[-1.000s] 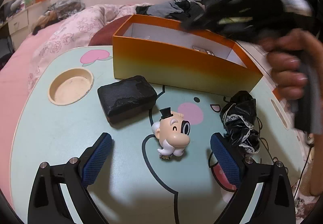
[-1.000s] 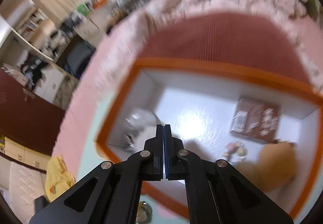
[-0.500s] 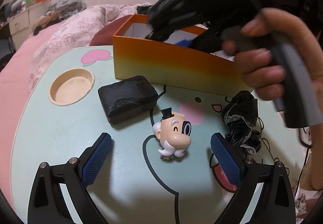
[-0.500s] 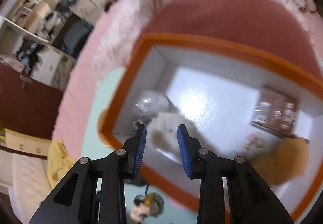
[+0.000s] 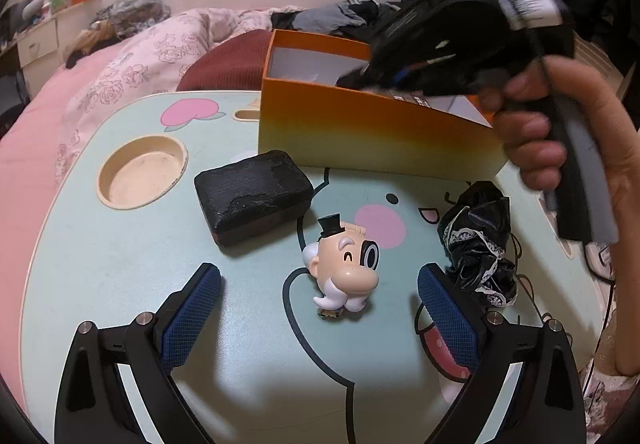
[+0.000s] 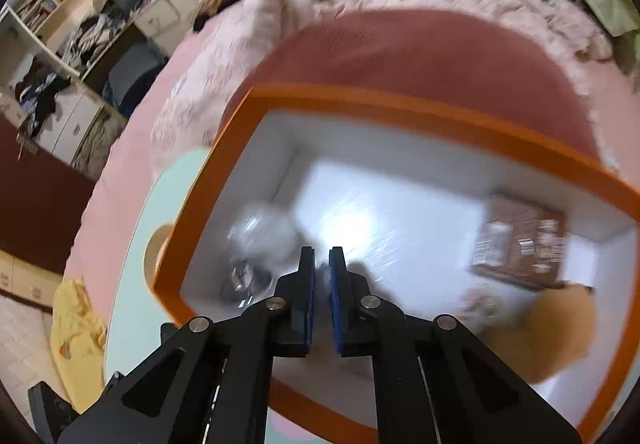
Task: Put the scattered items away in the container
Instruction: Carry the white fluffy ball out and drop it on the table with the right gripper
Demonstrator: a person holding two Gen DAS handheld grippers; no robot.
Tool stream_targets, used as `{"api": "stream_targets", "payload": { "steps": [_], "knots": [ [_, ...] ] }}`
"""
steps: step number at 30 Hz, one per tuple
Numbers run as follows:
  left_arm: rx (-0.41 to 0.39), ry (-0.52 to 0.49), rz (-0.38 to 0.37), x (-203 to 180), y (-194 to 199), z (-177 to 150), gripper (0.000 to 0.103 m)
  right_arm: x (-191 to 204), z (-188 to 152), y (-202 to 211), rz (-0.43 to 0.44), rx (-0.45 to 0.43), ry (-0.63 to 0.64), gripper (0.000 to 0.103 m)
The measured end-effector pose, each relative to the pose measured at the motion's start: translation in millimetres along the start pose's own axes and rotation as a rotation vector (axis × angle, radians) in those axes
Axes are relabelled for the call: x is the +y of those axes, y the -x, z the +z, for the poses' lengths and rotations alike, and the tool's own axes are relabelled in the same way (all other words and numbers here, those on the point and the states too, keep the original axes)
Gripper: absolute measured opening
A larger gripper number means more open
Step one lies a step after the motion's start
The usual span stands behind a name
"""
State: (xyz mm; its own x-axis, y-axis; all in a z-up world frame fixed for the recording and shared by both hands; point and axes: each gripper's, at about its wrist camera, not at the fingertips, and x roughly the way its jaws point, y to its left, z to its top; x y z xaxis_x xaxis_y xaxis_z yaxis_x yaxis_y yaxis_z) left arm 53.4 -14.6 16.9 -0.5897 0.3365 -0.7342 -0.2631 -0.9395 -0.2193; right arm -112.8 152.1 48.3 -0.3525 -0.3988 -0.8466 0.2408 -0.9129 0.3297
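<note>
Left wrist view: the left tool [image 5: 320, 296] hovers over the tabletop [image 5: 100, 264] with its jaws spread wide and nothing between the pads, which frame the little figurine [image 5: 344, 264].
Right wrist view: the right tool [image 6: 322, 276] points down into the orange box [image 6: 420, 104]; its blue pads are nearly together with only a thin slit between them, and no object shows in the slit, so I read it as clenched on nothing.
Container: the orange box stands at the far side of the tabletop, up against the bed [image 5: 132, 68].
Already inside: a brown packet [image 6: 520, 244] near the right wall, something tan and soft [image 6: 552, 328] in the near right corner, a small pale object beside it, and a blurred clear-and-white bundle [image 6: 260, 240] in the left corner. Motion blur hides what each one is.
Left outside: the black case [image 5: 252, 196], the figurine, and the black lace bundle [image 5: 480, 240], all lying apart on the tabletop in front of the box.
Progress: judged roughly half done, with three pieces left to move.
Change, right side: half a second ago its jaws stood apart over the white fluffy bundle; now they have come together, and the tool sits lower in the box.
Change, left side: none; the tool and the three loose pieces lie as they did a second ago.
</note>
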Motion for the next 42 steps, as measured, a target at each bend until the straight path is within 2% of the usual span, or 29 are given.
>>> {"api": "stream_targets", "payload": {
  "steps": [2, 6, 9, 11, 16, 21, 24, 27, 30, 34, 36, 37, 39, 42],
  "knots": [
    [0.001, -0.001, 0.001, 0.1, 0.0, -0.1, 0.099, -8.1, 3.5, 13.3, 0.036, -0.029, -0.024, 0.006],
    [0.0, -0.001, 0.003, -0.2, 1.1, -0.3, 0.099, -9.0, 11.3, 40.9, 0.044, -0.093, -0.027, 0.006],
    [0.0, -0.001, 0.002, 0.0, 0.8, -0.3, 0.099, -7.4, 7.1, 68.8, 0.121, -0.142, -0.033, 0.006],
    [-0.001, 0.002, 0.001, -0.5, 1.5, -0.5, 0.099, -2.2, -4.0, 85.6, 0.152, -0.169, -0.014, 0.006],
    [-0.004, 0.01, -0.005, 0.1, 1.4, 0.2, 0.099, -17.6, -58.1, 105.4, 0.128, -0.197, -0.024, 0.006],
    [-0.002, 0.006, 0.002, -0.7, 0.6, 0.6, 0.099, -60.2, -123.1, 104.0, 0.067, -0.213, -0.138, 0.006],
    [0.003, -0.003, 0.015, -2.6, -0.6, 0.6, 0.099, -72.9, -145.7, 84.7, 0.059, -0.169, -0.183, 0.006],
    [0.001, 0.003, 0.01, -1.8, -0.2, 0.7, 0.099, -65.9, -157.1, 62.5, 0.067, -0.147, -0.182, 0.009],
    [-0.012, 0.053, -0.02, 5.7, 3.4, 2.6, 0.099, -45.1, -154.2, 48.8, 0.083, -0.154, -0.129, 0.012],
    [-0.058, 0.115, -0.051, 17.9, 19.7, 16.6, 0.099, -28.4, -150.5, 52.7, -0.027, -0.196, -0.07, 0.026],
    [-0.073, 0.097, -0.055, 15.8, 27.6, 33.8, 0.099, -29.2, -154.6, 62.6, -0.081, -0.242, -0.076, 0.046],
    [-0.074, 0.082, -0.053, 12.5, 29.9, 44.0, 0.099, -30.1, -157.6, 67.1, -0.102, -0.262, -0.08, 0.06],
    [-0.067, 0.036, -0.063, 0.6, 31.3, 70.8, 0.099, -32.0, -163.7, 74.1, -0.136, -0.29, -0.08, 0.062],
    [-0.04, -0.034, -0.105, -22.6, 23.1, 108.5, 0.095, -33.3, -169.6, 76.8, -0.221, -0.283, -0.073, 0.062]
  ]
}}
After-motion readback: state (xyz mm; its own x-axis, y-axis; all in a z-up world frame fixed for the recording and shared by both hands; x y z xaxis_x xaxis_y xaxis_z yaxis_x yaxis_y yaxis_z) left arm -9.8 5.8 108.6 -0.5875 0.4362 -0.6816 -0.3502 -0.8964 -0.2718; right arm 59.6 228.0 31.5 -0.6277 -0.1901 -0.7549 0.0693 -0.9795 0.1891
